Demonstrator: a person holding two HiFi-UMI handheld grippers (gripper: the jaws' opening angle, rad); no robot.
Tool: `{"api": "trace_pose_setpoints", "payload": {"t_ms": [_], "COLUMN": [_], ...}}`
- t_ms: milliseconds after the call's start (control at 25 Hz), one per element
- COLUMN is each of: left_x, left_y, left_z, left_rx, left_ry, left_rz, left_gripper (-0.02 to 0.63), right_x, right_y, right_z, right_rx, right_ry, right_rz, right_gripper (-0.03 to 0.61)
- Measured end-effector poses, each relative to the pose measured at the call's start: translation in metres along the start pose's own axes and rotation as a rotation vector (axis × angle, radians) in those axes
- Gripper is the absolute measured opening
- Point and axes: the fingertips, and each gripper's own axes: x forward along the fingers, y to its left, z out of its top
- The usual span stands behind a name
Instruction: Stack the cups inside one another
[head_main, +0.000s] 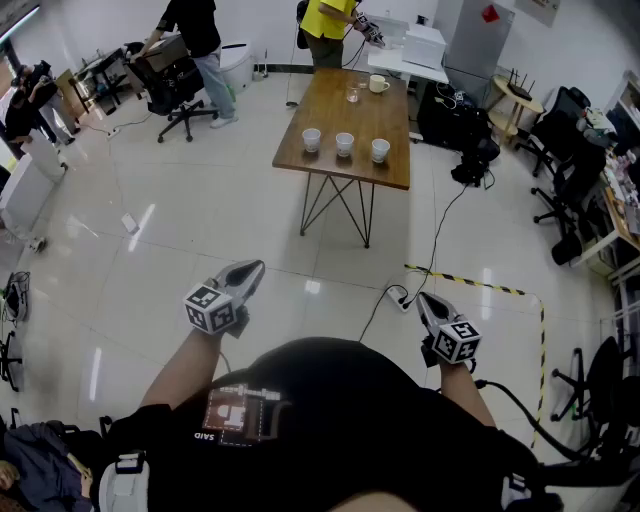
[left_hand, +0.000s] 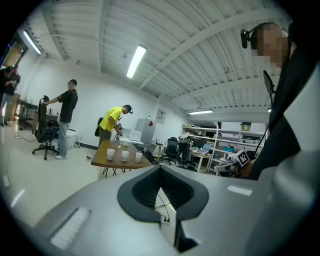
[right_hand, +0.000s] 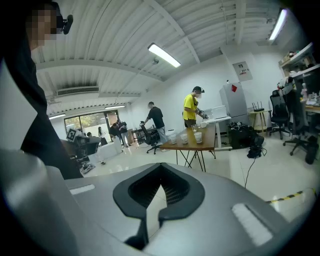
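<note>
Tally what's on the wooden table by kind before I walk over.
White cups: 3
Clear glass: 1
Mug: 1
Total: 5

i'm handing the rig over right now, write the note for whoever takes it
Left gripper: shut, empty, held in front of the body.
Right gripper: shut, empty, also in front of the body.
Things: the brown wooden table stands across the open floor, well beyond both grippers. Along its near edge, upright and apart in a row: left white cup, middle white cup, right white cup. A cream mug and a clear glass stand farther back.
Done: nothing, no cup sits inside another.
Left: walk up to the table, then nest the three cups into one stack.
</note>
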Motion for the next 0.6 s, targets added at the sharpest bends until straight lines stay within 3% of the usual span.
{"api": "trace_pose_setpoints", "payload": {"t_ms": [320, 600], "left_x": [0.027, 0.037], "left_y": [-0.056, -0.063], "left_z": [-0.018, -0.03], "left_rx": [-0.018, -0.042], "left_ry": [0.007, 0.019], "left_rz": [0.016, 0.031], "left_gripper": [0.0, 0.0], "right_x": [-0.034, -0.021], "right_y": [-0.047, -0.063], "right_z": [-0.01, -0.006], "right_rx": [-0.016, -0.033], "right_ry": [0.038, 0.066], "right_rz": [0.024, 0.054], "right_gripper": [0.014, 0.014]}}
